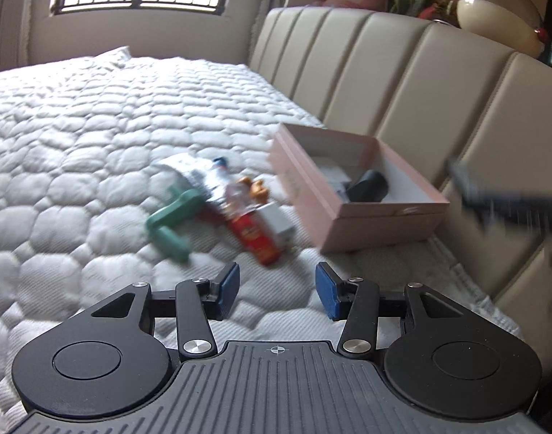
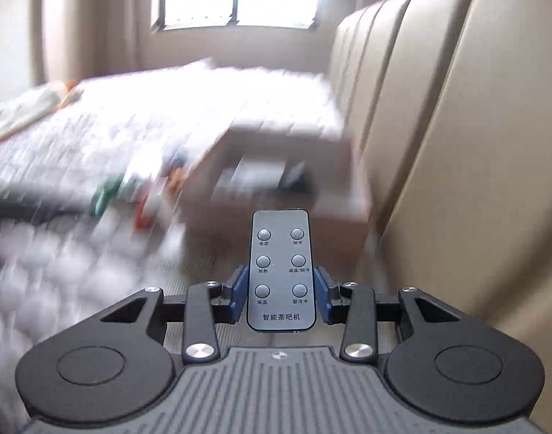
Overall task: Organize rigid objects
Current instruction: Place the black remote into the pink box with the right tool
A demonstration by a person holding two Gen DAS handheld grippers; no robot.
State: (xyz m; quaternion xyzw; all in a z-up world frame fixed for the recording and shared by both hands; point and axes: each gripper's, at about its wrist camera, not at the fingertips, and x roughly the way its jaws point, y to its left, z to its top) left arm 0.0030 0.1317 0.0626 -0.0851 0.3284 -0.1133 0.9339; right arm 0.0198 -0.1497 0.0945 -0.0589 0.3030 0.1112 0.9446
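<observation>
Closest in the left wrist view, the left gripper [image 1: 277,291] hangs wide apart and empty over the bed [image 1: 77,126], with a heap of small things beside the pink box [image 1: 301,181]. In the right wrist view, the right gripper [image 2: 281,291] pinches a grey remote [image 2: 281,271] by its lower sides, short of the box; the remote looks slick and might slip in a quick swing

From my right wrist view, the bed [image 2: 77,137] and pink box [image 2: 276,166] are smeared by motion blur, so I cannot identify the box's contents. In my left view, a blurred dark object [image 1: 507,199] is cut off at the right edge, and the labels on the cluttered items [image 1: 236,202] are unreadable.
</observation>
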